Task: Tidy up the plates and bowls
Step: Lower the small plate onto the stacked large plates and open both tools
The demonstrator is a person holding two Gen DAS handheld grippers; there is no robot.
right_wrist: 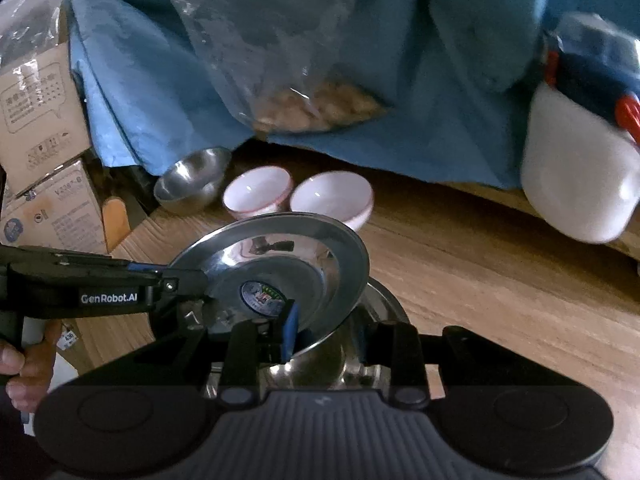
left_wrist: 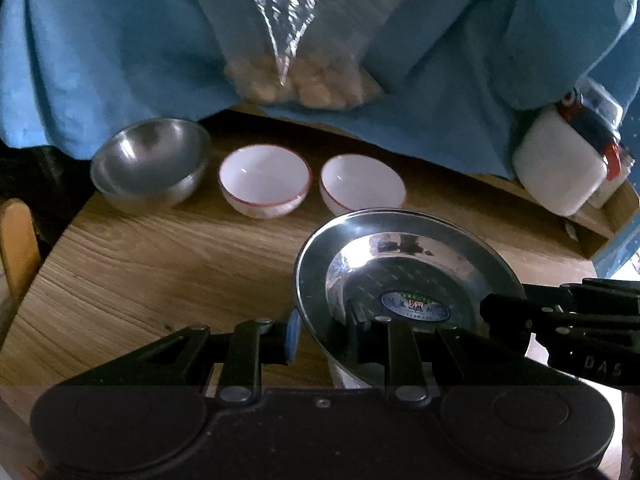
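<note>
A shiny steel plate (left_wrist: 408,264) with a round sticker in its middle hangs tilted above the wooden table (left_wrist: 160,272). My left gripper (left_wrist: 324,328) is shut on its left rim, blue pad outside and the other finger inside. My right gripper (right_wrist: 328,332) is shut on the near rim of the same plate (right_wrist: 280,256). Each gripper shows in the other's view: the right gripper (left_wrist: 496,308) and the left gripper (right_wrist: 188,280). Behind the plate stand a steel bowl (left_wrist: 150,162) and two white red-rimmed bowls (left_wrist: 264,180) (left_wrist: 360,182) in a row. A second steel rim (right_wrist: 384,292) peeks out under the plate.
A blue cloth (left_wrist: 100,40) hangs along the table's far edge, with a clear bag of nuts (left_wrist: 296,84) on it. A white jug (left_wrist: 560,164) stands at the back right. Cardboard boxes (right_wrist: 40,120) sit off the table's left side. A person's hand (right_wrist: 24,360) holds the left gripper.
</note>
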